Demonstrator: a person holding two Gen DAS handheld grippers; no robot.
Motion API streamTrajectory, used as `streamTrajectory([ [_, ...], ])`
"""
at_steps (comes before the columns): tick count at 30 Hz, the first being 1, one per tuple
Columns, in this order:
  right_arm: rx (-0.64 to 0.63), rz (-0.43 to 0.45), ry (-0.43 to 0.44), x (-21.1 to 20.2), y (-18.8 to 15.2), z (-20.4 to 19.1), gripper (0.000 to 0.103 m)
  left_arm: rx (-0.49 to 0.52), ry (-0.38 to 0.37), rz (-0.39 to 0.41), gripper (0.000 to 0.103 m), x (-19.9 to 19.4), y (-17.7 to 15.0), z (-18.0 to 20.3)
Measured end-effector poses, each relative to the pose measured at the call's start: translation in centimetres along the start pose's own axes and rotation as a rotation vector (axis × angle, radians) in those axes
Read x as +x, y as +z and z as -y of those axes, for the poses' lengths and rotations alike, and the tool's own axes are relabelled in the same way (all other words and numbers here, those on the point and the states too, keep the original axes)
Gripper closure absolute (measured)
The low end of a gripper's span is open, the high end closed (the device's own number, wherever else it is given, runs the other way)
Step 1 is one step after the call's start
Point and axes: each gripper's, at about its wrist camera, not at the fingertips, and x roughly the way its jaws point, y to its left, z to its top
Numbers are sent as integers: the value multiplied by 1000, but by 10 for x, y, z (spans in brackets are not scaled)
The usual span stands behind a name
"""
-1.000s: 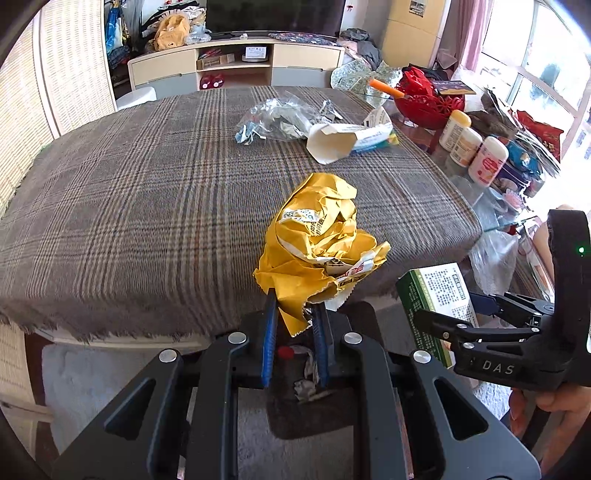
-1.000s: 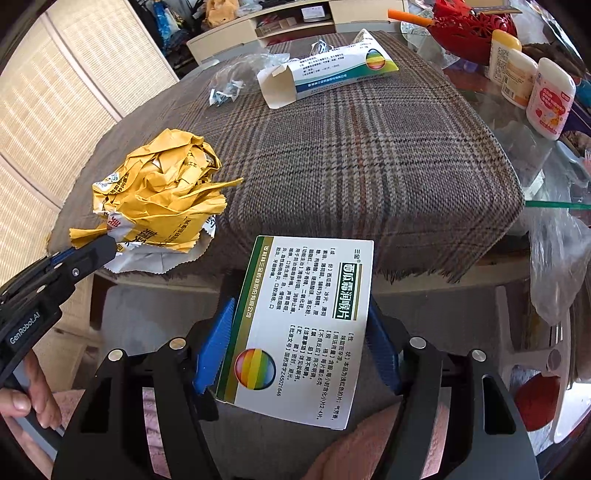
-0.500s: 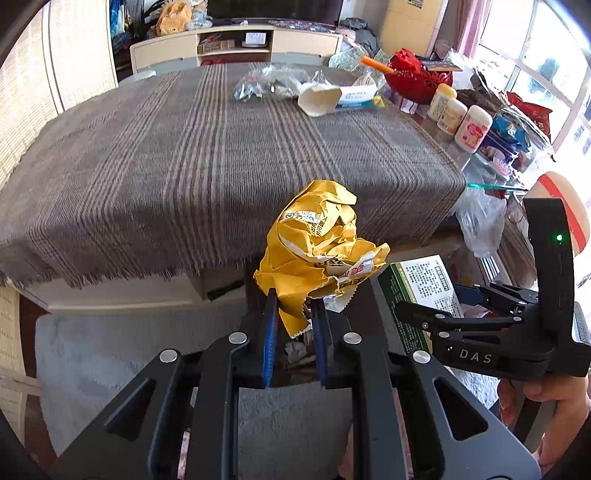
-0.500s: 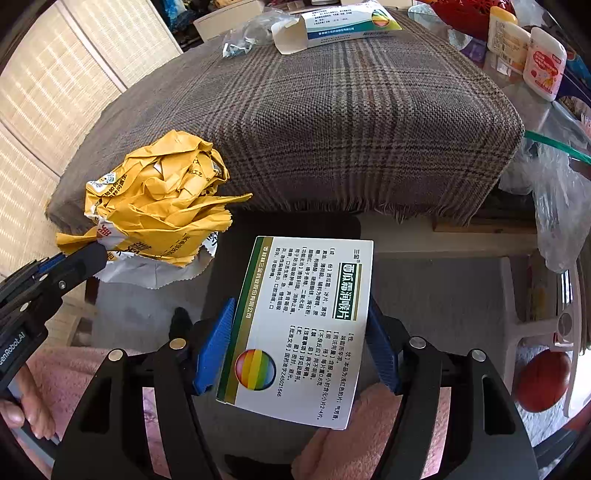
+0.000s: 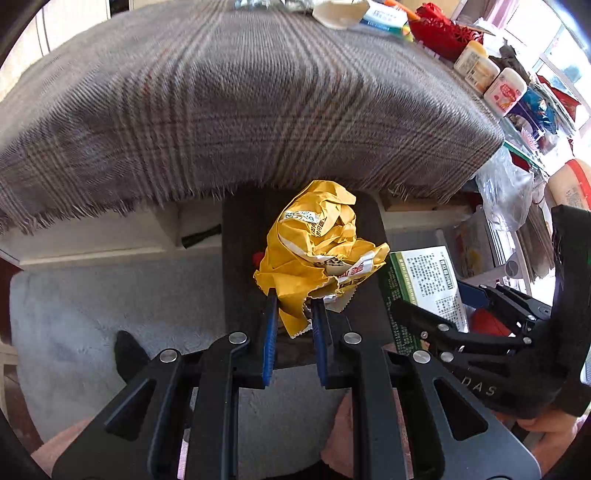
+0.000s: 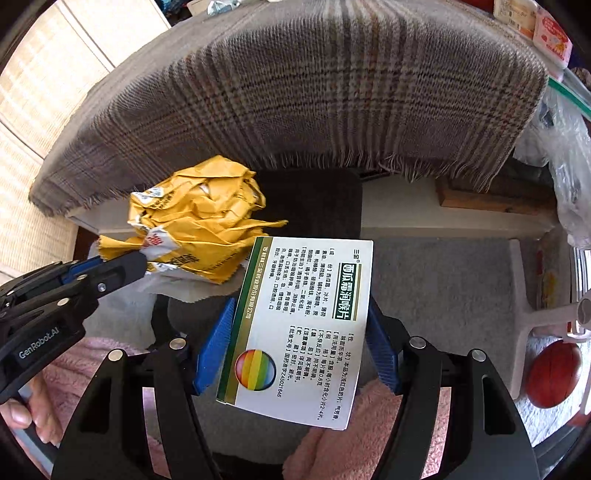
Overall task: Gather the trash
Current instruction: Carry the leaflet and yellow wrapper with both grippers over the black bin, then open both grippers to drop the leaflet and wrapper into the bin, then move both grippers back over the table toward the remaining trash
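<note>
A crumpled yellow wrapper [image 5: 317, 254] sticks up from my left gripper [image 5: 293, 306], which is shut on its lower edge. It hangs below the table's front edge, over a dark brown bin [image 5: 236, 240] with a bit of red inside. Just to the right, my right gripper [image 5: 428, 299] is shut on a white and green medicine box [image 5: 424, 273]. In the right wrist view the box [image 6: 299, 325] fills the space between the blue pads of my right gripper [image 6: 299, 306], and the wrapper [image 6: 199, 229] sits in my left gripper [image 6: 122, 266].
The table, under a plaid cloth [image 5: 240, 110], rises ahead. At its far edge lie an open carton [image 5: 347, 11] and clear plastic. Bottles [image 5: 506, 90], a red basket [image 5: 443, 33] and a plastic bag [image 5: 506, 192] crowd the right. A grey rug [image 5: 110, 295] covers the floor.
Both grippers have sunk from tabletop height to below the table's front edge, over the dark bin. Each still holds its piece of trash as before.
</note>
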Motion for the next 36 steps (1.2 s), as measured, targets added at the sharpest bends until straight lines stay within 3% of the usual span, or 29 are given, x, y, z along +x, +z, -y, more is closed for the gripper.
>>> streamTrajectory([
  [8, 11, -20, -12, 35, -6, 4, 34, -21, 21, -60, 86, 32, 5, -6],
  [15, -1, -19, -46, 40, -4, -1, 31, -54, 16, -65, 84, 36, 8, -12],
  [18, -21, -13, -61, 38, -5, -4, 20, -68, 21, -52, 79, 32, 9, -19],
  [21, -21, 1, -60, 33, -7, -3, 16, -76, 19, -41, 73, 28, 9, -20],
  [24, -36, 18, -80, 22, -6, 0, 7, -89, 34, -30, 52, 22, 8, -24],
  [26, -59, 22, -94, 14, -6, 1, 3, -101, 43, -11, 28, 15, 9, -27],
  [28, -47, 41, -111, 3, -3, 9, 3, -102, 54, 8, 19, 6, 10, -27],
  [31, 45, 68, -83, -17, 6, 29, 3, -72, 73, 30, 9, -4, 9, -24],
  [36, 117, 130, -55, -53, 25, 48, 3, -65, 55, 31, 8, -15, 12, -22],
])
